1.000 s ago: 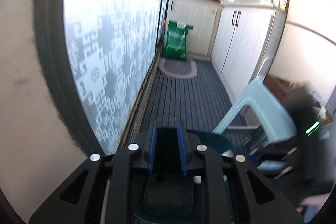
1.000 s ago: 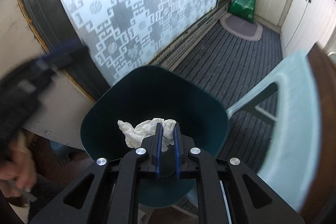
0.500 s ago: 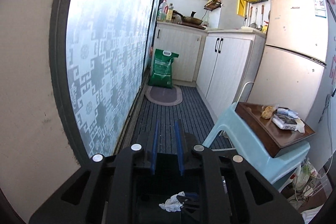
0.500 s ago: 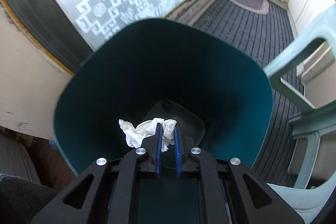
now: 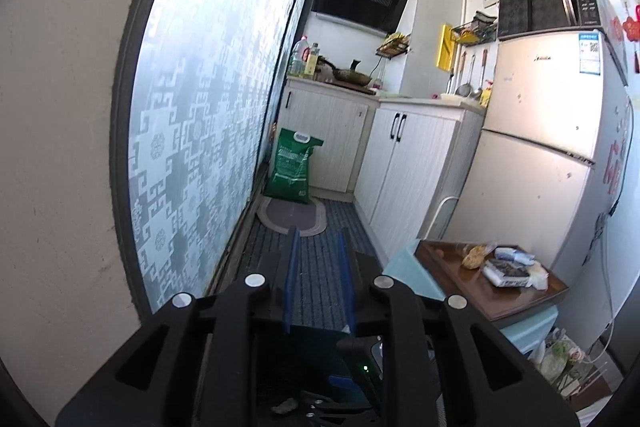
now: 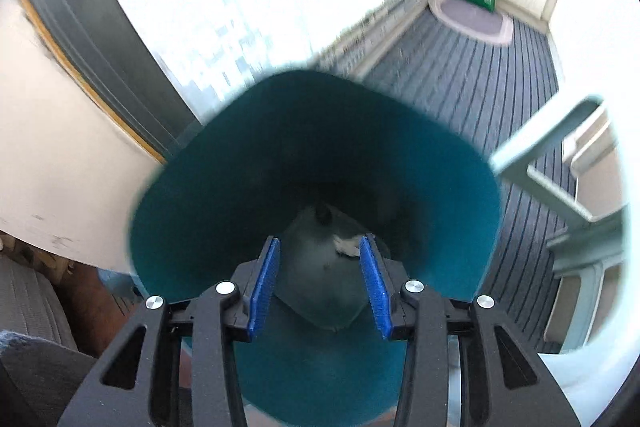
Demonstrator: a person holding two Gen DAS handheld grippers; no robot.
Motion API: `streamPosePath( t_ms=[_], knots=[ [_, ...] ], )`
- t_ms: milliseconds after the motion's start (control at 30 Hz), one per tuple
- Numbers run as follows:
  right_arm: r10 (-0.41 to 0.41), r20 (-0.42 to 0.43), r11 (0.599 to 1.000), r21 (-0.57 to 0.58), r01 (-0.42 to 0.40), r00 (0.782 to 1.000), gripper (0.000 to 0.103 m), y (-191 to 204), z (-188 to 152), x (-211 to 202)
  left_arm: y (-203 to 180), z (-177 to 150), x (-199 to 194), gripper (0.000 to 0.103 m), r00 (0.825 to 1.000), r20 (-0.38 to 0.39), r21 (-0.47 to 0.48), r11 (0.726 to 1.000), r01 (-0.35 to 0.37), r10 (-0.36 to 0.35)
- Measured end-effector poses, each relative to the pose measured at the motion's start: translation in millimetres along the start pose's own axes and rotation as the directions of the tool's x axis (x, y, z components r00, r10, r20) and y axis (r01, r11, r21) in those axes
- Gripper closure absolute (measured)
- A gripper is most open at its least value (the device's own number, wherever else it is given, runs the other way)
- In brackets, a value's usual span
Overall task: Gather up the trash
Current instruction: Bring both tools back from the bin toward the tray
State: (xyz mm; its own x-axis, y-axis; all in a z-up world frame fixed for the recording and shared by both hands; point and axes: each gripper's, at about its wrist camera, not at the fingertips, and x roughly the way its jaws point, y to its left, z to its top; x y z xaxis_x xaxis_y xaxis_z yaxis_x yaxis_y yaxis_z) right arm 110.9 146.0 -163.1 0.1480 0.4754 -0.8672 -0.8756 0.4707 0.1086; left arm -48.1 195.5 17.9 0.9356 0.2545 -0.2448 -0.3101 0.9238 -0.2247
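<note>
Bin (image 6: 192,227), teal, open-topped, on the floor just beside a pale stool (image 6: 560,195). Right gripper (image 6: 320,271): over the bin's mouth, jaws spread wide, holding nothing. Left gripper (image 5: 318,279): above the bin's rim, jaws narrowly parted, nothing between them. Tissue (image 6: 348,245): white, crumpled, lying on the bin's bottom near the right gripper's tip.
</note>
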Motion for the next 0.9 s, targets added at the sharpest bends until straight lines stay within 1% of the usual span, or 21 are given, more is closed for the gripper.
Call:
streamPosePath(
  t_ms=[33,67,200,333,400,433,467,567,633,700,767,800,900],
  knots=[
    [0.003,0.032,1.0,-0.006,-0.003,0.999,0.061,2,4,-12,-1,1,-3,0.08,1.0,0.014,-0.006,1.0,0.007,-0.007],
    [0.007,0.06,1.0,-0.009,-0.007,0.998,0.061,3,8,-23,-4,3,-6,0.076,0.999,0.032,-0.011,1.0,0.013,-0.013],
    [0.019,0.156,1.0,-0.022,-0.016,0.988,0.061,3,17,-64,-18,9,-11,0.073,0.997,0.069,-0.01,0.999,0.038,-0.037],
    [0.024,0.249,1.0,-0.005,-0.024,0.968,0.061,-10,19,-109,-33,13,-9,0.067,0.995,0.077,0.009,0.998,0.069,-0.07],
    [0.025,0.283,0.999,0.012,-0.029,0.959,0.061,-19,18,-128,-40,14,-8,0.061,0.993,0.088,0.012,0.997,0.08,-0.081],
    [0.021,0.305,0.999,0.025,-0.03,0.952,0.061,-27,17,-140,-43,15,-9,0.06,0.991,0.099,0.009,0.996,0.086,-0.087],
    [0.015,0.321,0.999,0.035,-0.028,0.947,0.061,-34,16,-150,-48,16,-8,0.057,0.99,0.105,0.002,0.995,0.097,-0.096],
    [-0.021,0.364,0.997,0.076,-0.007,0.931,0.06,-59,11,-178,-57,16,0,0.05,0.991,0.085,-0.009,0.994,0.107,-0.106],
    [-0.062,0.386,0.995,0.098,0.026,0.921,0.059,-75,5,-193,-67,15,8,0.05,0.992,0.06,-0.011,0.994,0.112,-0.112],
    [-0.104,0.405,0.991,0.115,0.062,0.908,0.055,-88,-2,-208,-81,12,17,0.048,0.993,0.027,-0.004,0.993,0.118,-0.118],
    [-0.123,0.42,0.987,0.146,0.067,0.899,0.054,-109,-9,-223,-96,9,26,0.047,0.993,-0.006,0.008,0.993,0.118,-0.118],
    [-0.13,0.431,0.985,0.163,0.065,0.893,0.054,-120,-12,-230,-103,7,31,0.044,0.992,-0.024,0.012,0.993,0.121,-0.121],
    [-0.157,0.447,0.977,0.199,0.073,0.881,0.048,-146,-20,-248,-125,0,48,0.039,0.986,-0.086,0.022,0.99,0.142,-0.14]
  ],
)
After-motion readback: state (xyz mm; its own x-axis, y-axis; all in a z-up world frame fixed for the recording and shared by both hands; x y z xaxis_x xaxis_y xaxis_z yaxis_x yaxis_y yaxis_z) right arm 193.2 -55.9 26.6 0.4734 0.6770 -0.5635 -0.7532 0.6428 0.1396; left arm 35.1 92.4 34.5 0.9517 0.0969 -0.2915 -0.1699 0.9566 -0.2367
